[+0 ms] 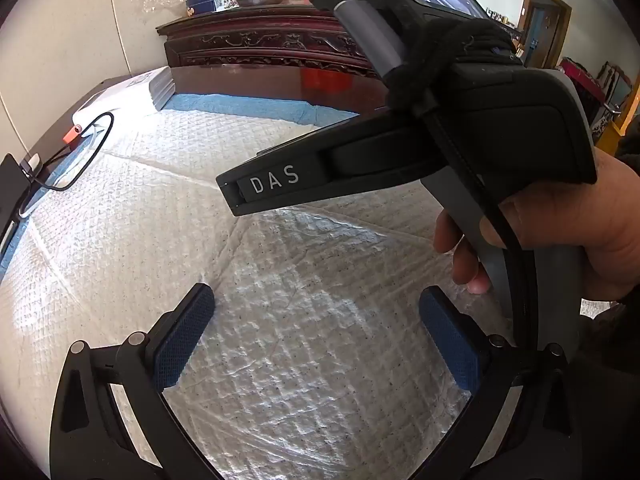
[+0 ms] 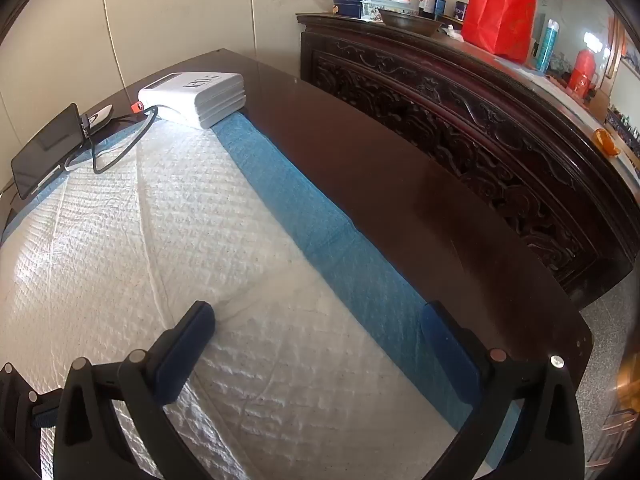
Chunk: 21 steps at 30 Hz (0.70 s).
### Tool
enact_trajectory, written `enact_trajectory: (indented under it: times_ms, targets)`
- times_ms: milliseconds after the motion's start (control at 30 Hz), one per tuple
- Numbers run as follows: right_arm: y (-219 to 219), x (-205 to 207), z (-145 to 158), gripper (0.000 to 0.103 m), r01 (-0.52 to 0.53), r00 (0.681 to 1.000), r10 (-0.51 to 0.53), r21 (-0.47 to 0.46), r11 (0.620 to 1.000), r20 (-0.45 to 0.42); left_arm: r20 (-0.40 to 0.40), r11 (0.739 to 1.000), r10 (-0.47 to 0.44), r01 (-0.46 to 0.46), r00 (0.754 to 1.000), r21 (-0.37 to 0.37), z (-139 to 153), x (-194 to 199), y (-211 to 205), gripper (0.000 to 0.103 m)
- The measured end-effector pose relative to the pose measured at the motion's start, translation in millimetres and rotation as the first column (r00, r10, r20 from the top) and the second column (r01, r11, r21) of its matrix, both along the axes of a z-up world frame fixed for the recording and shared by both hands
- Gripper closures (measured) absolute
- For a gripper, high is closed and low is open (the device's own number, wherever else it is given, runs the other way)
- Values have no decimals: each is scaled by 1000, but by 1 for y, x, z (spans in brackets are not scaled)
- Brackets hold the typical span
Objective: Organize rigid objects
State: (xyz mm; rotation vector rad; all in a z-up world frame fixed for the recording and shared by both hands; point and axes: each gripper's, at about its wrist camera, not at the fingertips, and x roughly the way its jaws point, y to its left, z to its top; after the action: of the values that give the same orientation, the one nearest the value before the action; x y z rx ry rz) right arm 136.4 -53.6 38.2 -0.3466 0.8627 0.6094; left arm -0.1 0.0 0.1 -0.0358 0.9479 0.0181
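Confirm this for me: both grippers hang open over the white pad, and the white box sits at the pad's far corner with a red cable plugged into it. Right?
Not quite. The cable looping from the white box is black; only a small tag at its plug is orange-red, as the right wrist view shows. The left gripper and right gripper are open over the white pad.
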Motion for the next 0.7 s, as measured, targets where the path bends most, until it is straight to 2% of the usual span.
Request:
enact_trajectory:
  times_ms: [700]
  targets:
    - [0, 0, 0, 0, 0, 1000, 0, 0, 1000, -1, 0, 1000, 0, 0, 1000, 0, 0, 0, 0, 1]
